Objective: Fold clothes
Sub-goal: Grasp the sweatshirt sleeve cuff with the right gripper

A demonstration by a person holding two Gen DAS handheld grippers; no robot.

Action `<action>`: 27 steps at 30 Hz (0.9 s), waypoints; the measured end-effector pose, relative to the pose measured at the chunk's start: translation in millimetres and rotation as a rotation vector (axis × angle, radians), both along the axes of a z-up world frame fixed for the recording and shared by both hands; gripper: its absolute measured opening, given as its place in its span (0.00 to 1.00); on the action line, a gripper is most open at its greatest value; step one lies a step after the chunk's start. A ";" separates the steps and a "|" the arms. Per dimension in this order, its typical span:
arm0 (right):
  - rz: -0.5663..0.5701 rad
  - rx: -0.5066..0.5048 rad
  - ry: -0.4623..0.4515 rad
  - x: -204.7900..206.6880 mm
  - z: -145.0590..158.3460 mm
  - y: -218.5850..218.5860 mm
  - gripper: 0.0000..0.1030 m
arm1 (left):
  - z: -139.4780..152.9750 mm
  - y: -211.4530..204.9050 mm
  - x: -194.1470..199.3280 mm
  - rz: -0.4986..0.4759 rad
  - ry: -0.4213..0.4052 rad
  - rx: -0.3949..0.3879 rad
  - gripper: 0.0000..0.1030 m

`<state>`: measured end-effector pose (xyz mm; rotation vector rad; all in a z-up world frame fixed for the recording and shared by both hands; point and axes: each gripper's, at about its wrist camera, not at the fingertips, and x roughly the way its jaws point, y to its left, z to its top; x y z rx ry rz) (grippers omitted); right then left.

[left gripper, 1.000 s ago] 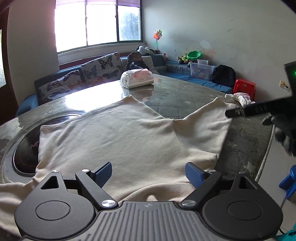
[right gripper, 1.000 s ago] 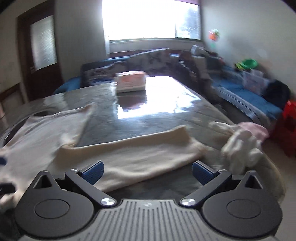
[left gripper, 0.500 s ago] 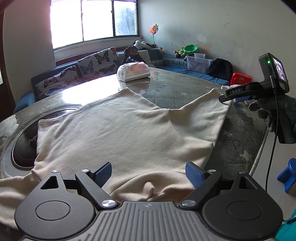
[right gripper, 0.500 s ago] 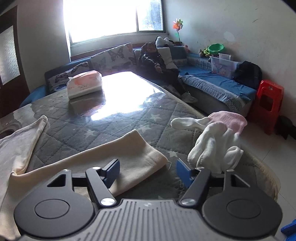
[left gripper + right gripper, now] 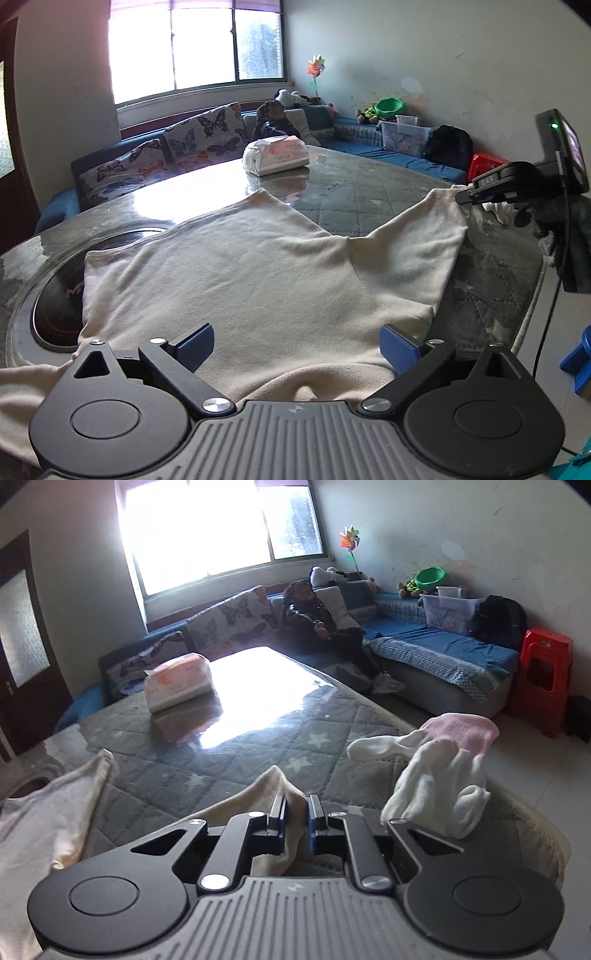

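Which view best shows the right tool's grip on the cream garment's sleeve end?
The right wrist view: the right tool has its jaws closed on the sleeve end of the cream garment, seen close up. The left wrist view shows that tool only from the side, at the frame's right, touching the sleeve tip.

cream garment [image 5: 258, 280] near hem hidden beneath the left tool [image 5: 297, 345] body, its left part cut off by the frame edge, sleeve tip [image 5: 291, 805] hidden between right tool [image 5: 296, 818] pads, print on tissue pack [image 5: 177, 681] unreadable
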<state>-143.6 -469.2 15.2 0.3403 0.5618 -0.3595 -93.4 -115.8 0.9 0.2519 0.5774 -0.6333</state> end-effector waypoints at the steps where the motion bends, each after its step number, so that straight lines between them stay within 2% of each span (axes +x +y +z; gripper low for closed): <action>1: 0.005 0.009 -0.010 -2.0 0.4 0.9 0.10 | -0.6 0.0 0.0 0.003 0.003 -0.001 0.96; 6: 0.050 0.055 -0.059 -11.0 7.5 8.2 0.10 | -2.1 1.3 0.6 0.012 0.012 0.005 0.97; 10: 0.130 0.074 -0.125 -17.3 33.4 19.2 0.10 | -0.2 11.5 2.2 0.040 0.009 -0.010 0.98; 14: 0.258 0.102 -0.190 -14.2 66.7 40.1 0.08 | 1.5 23.4 3.9 0.074 0.008 -0.030 0.98; 19: 0.426 0.128 -0.238 -4.6 93.9 77.9 0.06 | 3.7 38.2 6.1 0.117 0.007 -0.055 0.99; 21: 0.466 0.094 -0.243 -1.1 99.2 92.7 0.07 | 4.5 44.2 6.9 0.134 0.007 -0.065 0.99; 23: 0.472 0.042 -0.230 1.9 99.2 101.2 0.13 | 4.6 51.3 7.3 0.151 0.011 -0.077 0.99; 25: 0.438 -0.048 -0.153 4.8 84.7 104.2 0.28 | 3.9 57.3 7.4 0.164 0.016 -0.085 0.99; 27: 0.422 -0.124 -0.082 7.4 67.3 106.2 0.30 | 3.2 62.0 7.4 0.173 0.021 -0.089 1.00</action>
